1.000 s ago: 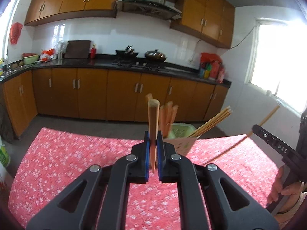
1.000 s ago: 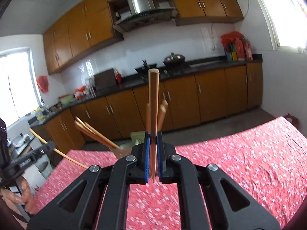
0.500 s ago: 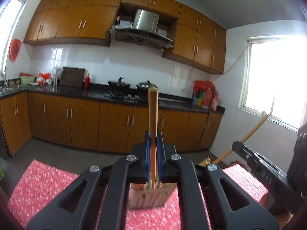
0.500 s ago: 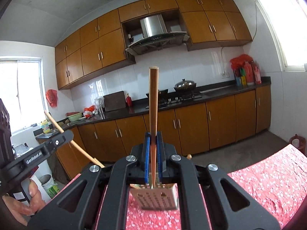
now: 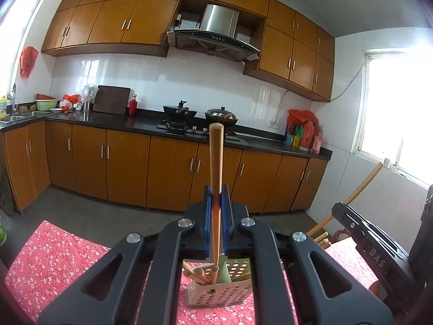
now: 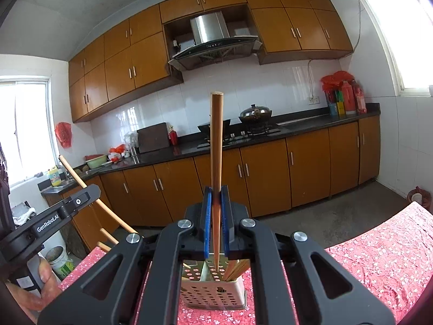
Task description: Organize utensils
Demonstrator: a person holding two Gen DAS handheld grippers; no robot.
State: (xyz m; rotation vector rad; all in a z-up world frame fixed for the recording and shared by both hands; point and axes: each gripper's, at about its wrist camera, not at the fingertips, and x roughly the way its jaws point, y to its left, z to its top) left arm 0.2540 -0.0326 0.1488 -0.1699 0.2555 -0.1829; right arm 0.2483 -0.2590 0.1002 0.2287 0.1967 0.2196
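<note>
Orange-brown cabinets and a steel range hood (image 5: 220, 24) frame a kitchen where a red floral cloth (image 5: 54, 254) covers the counter. On it stands a perforated utensil holder (image 5: 219, 292), divided into compartments, several chopsticks already inside. The left gripper (image 5: 215, 208) is clenched on one wooden chopstick (image 5: 215, 162), held upright with its thin tip at the holder's mouth, touching the ends of those already stored. The right gripper (image 6: 215, 208) likewise clamps a second chopstick (image 6: 216, 140), its tip poised over a compartment of the holder. Each stick looks light, stiff and smooth, likely to pivot or slip if pinched near one end; a mid-shaft hold seems safest. Lettering reading "GenRobot.AI" shows on the left gripper's body in the right wrist view, and "DAS" on the right gripper's body in the left wrist view.
</note>
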